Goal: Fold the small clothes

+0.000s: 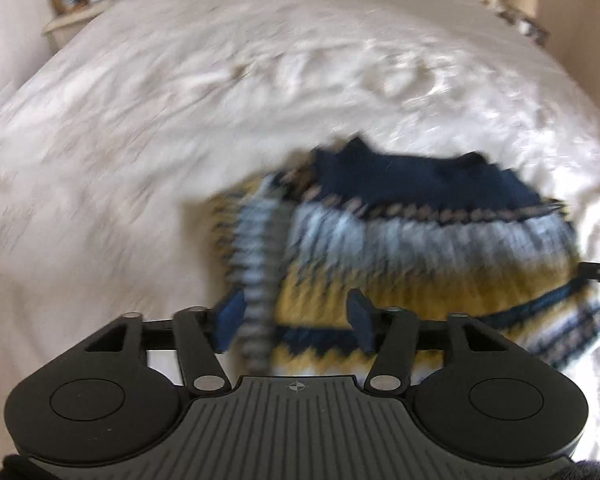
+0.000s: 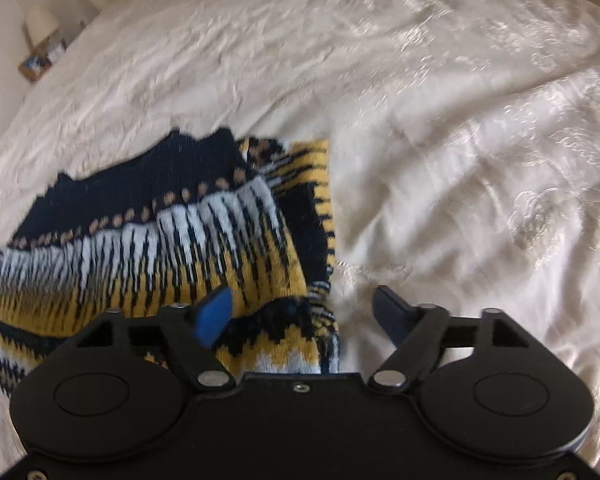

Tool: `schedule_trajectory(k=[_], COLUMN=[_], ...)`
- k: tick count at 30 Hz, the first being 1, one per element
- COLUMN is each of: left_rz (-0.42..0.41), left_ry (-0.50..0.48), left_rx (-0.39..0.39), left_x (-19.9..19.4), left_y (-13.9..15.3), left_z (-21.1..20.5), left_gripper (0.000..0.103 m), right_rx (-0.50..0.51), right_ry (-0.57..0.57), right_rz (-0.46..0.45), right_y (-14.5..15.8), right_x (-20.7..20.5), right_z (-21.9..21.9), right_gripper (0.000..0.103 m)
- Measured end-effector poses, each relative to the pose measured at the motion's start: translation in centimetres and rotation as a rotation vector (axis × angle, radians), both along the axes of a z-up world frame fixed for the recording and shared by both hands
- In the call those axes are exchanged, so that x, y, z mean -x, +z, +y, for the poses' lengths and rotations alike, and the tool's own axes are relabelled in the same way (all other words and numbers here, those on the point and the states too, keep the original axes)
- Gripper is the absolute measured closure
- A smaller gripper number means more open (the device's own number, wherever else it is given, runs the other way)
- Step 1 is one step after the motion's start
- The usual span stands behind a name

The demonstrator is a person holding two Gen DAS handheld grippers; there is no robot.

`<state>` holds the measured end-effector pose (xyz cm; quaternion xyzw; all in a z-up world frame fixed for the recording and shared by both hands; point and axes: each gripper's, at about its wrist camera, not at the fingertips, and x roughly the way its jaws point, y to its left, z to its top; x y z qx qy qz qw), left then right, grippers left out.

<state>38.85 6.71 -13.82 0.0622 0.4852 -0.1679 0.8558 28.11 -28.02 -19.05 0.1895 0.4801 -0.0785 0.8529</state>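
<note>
Bedroom setting, item one: a bed [image 1: 147, 128] under a cream, faintly patterned satin cover, creased and filling most of both wrist views. I note the left view is smeared by motion blur.

Item two: a small knitted sweater [image 2: 147, 240], navy at the top, then a row of tan dots, white and yellow zigzag bands, more navy below. It lies flat on the cover. In the right wrist view it fills the lower left, its right edge running down just left of centre. In the left wrist view it sits at centre right to lower right, with one blurred striped strip of knit [image 1: 255, 264] standing up from it at lower centre.

Item three: my left gripper [image 1: 295, 316], bottom centre of its own view. Blue-padded fingers apart; the striped strip passes just beside the left pad [image 1: 229, 322], but I cannot tell whether it touches. Nothing is pinched between the pads.

Item four: my right gripper [image 2: 304, 312], bottom centre of its view. Jaws wide apart, left pad [image 2: 213, 316] over the knit, the right one over bare cover, straddling the sweater's edge, gripping nothing.

Item five: a bedside table [image 1: 65, 26] with small boxes, upper left of the left view; a pale lamp [image 2: 39, 20], upper left of the right view.
</note>
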Motion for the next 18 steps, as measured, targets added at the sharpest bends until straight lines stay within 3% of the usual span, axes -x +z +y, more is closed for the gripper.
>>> schedule_trajectory(k=[6,11,18], left_rz=[-0.003,0.034,0.033], left_ry=[-0.034,-0.006,-0.010], left_rx=[0.001,-0.093,-0.031], left_x=[-3.5,-5.6,-5.7], left_y=[-2.3,-5.8,-6.0], left_z=[-4.2,-3.5,-1.7], left_gripper=[0.044,0.037,0.033], right_rx=[0.004,-0.003,-0.014], right_ry=[-0.006,0.001,-0.025], right_rz=[-0.014,-0.011,0.008], right_y=[1.0,1.4,1.7], right_x=[0.8,1.6,4.1], right_z=[1.0,1.6,1.8], right_gripper=[0.017,0.011,0.006])
